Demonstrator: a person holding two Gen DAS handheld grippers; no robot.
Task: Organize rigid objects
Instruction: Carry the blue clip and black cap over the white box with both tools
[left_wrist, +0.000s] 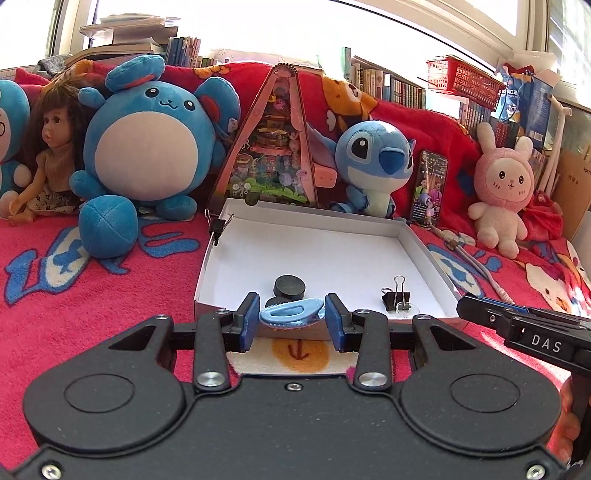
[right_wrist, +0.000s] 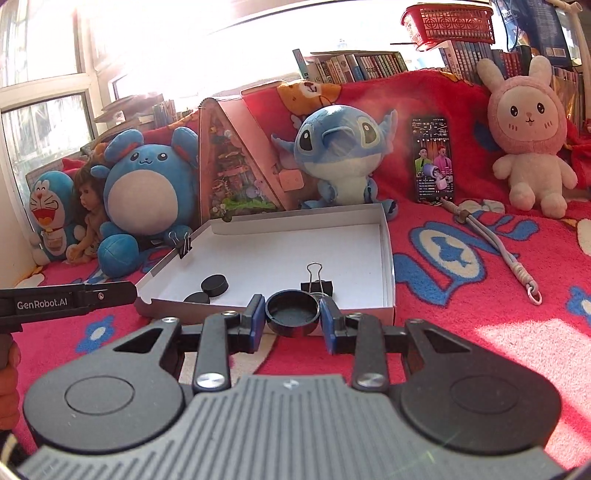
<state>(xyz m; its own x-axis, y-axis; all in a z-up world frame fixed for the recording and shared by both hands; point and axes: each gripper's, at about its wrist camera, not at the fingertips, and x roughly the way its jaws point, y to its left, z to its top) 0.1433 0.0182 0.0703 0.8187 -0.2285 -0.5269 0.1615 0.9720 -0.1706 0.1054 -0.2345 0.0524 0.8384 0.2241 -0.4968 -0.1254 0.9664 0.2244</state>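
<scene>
My left gripper (left_wrist: 291, 320) is shut on a light blue plastic clip (left_wrist: 290, 313), held just above the near wall of a shallow white box (left_wrist: 325, 251). My right gripper (right_wrist: 292, 314) is shut on a black round cap (right_wrist: 292, 313), open side up, at the near edge of the same white box (right_wrist: 388, 258). Inside the box lie two black round discs (left_wrist: 290, 287) (right_wrist: 214, 285) and a black binder clip (left_wrist: 396, 297) (right_wrist: 316, 284). A small clear piece (left_wrist: 405, 307) sits beside that binder clip. Another binder clip (left_wrist: 218, 224) (right_wrist: 183, 246) grips the box's left wall.
The box rests on a red patterned blanket (left_wrist: 92, 295). Behind it stand plush toys: a blue round one (left_wrist: 147, 147), a blue Stitch (left_wrist: 376, 162), a pink rabbit (left_wrist: 504, 192), plus a doll (left_wrist: 51, 155), a triangular display (left_wrist: 273, 147) and a phone (left_wrist: 428, 184). A lanyard (right_wrist: 506, 254) lies on the right.
</scene>
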